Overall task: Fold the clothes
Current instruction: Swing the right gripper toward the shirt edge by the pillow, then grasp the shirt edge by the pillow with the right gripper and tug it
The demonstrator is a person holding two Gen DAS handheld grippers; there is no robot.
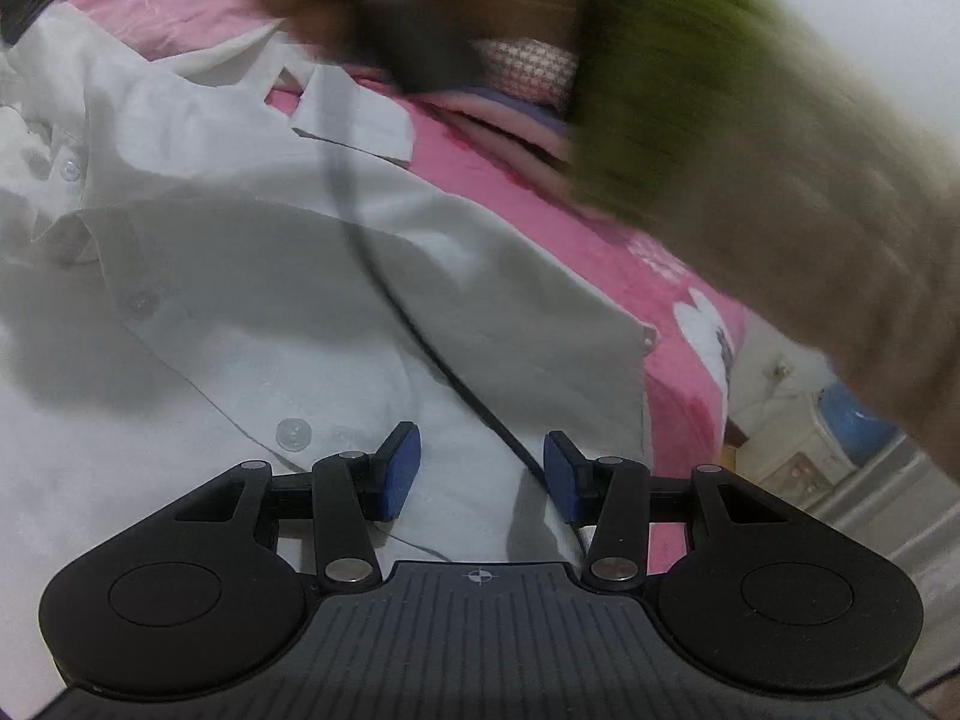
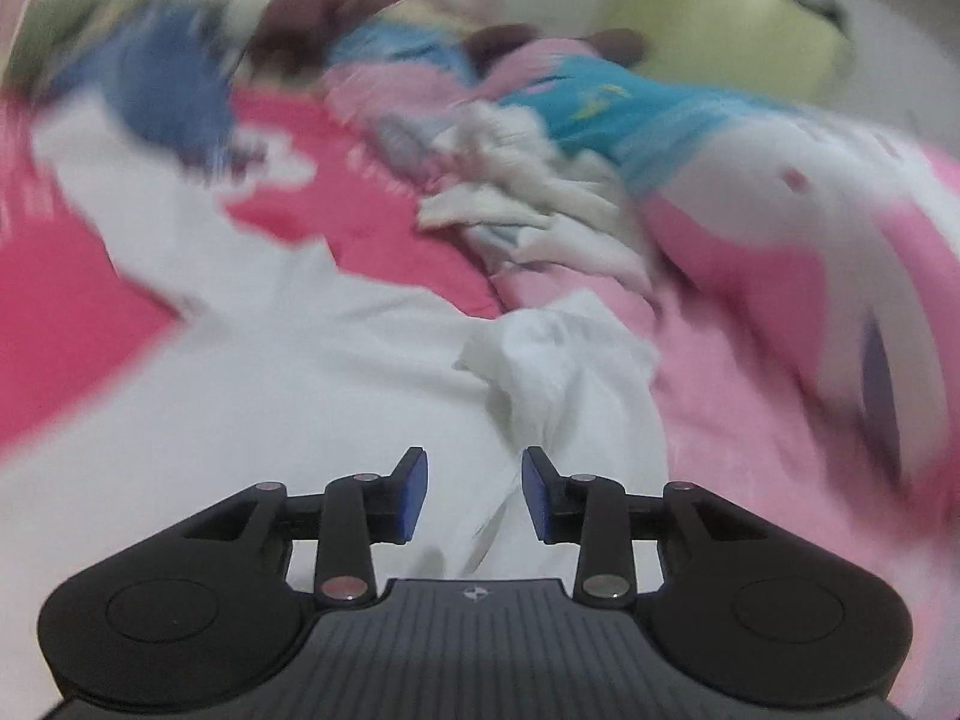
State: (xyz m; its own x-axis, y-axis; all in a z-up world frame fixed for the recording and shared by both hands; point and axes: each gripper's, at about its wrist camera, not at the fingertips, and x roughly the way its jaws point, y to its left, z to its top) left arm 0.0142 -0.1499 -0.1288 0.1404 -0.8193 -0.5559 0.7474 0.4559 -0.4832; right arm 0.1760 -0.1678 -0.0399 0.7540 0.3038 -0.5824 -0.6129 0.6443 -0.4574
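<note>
A white button-up shirt (image 1: pixel 252 276) lies spread on a pink bedsheet (image 1: pixel 540 204), its collar at the upper left and clear buttons down the front. My left gripper (image 1: pixel 482 471) hovers just above the shirt's lower front, open, nothing between its blue pads. In the right wrist view the same white shirt (image 2: pixel 270 372) shows blurred, with a bunched fold (image 2: pixel 564 360) ahead of my right gripper (image 2: pixel 474 492), which is open and holds nothing.
A black cable (image 1: pixel 384 294) crosses the shirt. A person's blurred arm in a green and tan sleeve (image 1: pixel 750 138) sweeps across the upper right. A pile of clothes (image 2: pixel 540 138), a pink plush toy (image 2: pixel 810 228) and a yellow pillow (image 2: pixel 720 24) lie farther back.
</note>
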